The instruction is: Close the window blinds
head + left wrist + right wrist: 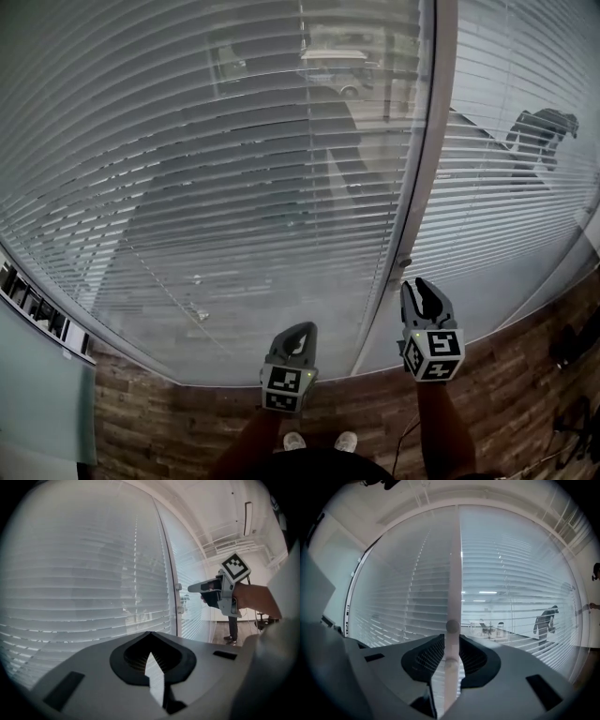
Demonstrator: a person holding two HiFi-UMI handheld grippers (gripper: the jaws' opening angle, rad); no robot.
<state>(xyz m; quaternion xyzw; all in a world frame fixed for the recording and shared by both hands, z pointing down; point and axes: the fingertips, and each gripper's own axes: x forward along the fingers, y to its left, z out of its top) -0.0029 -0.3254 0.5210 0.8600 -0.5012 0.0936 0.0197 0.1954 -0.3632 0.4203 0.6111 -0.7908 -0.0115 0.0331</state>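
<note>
Seems only at the start: blinds [234, 187] lowered on both sides of the frame [429, 141] but tilted open enough to see through, jaws of the right gripper [417, 284] spread just short of the knob [404, 262] there, jaws of the left gripper [302, 328] pressed together, empty.

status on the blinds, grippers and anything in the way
Left gripper shut, empty. Right gripper open, lined up on the knob on the window post. Blinds slats open, room shows through. Path clear.
</note>
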